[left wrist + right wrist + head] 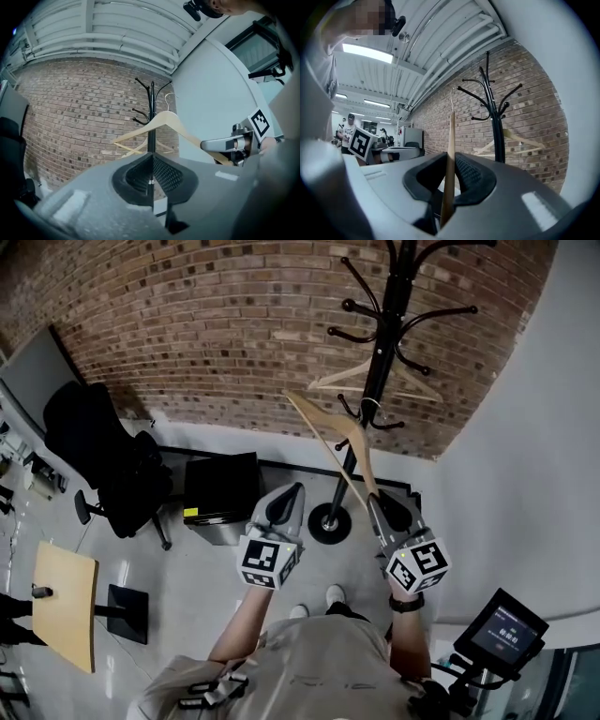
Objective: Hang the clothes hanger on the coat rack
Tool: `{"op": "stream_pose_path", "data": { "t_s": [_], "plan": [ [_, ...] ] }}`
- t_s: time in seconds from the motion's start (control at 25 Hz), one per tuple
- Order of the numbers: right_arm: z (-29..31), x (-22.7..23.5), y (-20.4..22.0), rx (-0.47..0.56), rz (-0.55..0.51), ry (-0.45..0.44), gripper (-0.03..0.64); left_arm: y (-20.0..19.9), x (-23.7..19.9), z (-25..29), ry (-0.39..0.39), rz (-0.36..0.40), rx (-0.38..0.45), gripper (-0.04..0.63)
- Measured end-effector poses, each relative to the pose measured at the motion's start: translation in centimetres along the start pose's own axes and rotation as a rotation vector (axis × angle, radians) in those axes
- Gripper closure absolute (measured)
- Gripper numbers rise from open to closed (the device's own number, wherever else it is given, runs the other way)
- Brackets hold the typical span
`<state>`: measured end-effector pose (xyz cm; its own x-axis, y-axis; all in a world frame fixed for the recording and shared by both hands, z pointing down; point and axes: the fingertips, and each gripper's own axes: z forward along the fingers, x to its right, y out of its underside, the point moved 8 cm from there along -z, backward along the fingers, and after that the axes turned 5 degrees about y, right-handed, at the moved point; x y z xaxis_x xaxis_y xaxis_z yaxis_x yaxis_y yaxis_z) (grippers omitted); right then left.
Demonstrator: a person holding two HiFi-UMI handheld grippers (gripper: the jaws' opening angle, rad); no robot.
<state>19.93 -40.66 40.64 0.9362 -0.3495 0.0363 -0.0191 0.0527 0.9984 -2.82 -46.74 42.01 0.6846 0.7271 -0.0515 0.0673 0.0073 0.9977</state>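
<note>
Right hand-held gripper (391, 509) pinches the hanger (450, 145) near the coat rack (380, 371); left hand-held gripper (285, 501) pressed together, empty.

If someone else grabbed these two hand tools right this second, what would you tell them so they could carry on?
Left gripper: shut, with nothing in it.
Right gripper: shut on the end of one arm of the wooden hanger, which slants up toward the coat rack.
A second hanger already hangs on the rack.
Done: the hanger is in hand, facing the rack.
Left: get its hook over a free peg, then let go.
</note>
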Motion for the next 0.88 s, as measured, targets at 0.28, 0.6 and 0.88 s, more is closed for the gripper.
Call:
{"op": "stream_pose_path", "data": {
  "t_s": [0.28, 0.6, 0.88],
  "plan": [
    [6.2, 1.9, -6.5, 0.072, -0.027, -0.179, 0.563, -1.3, -1.7, 1.6, -0.091, 0.024, 0.040, 0.595],
    [10.9, 4.1, -12.3, 0.109, -0.042, -0.247, 0.561, -0.5, -3.1, 1.5, -0.189, 0.061, 0.028, 0.595],
    [12.9, 5.9, -12.1, 0.084, -0.025, -0.256, 0.561, 0.0, -3.3, 3.1, -0.199, 0.086, 0.019, 0.595]
  ]
}}
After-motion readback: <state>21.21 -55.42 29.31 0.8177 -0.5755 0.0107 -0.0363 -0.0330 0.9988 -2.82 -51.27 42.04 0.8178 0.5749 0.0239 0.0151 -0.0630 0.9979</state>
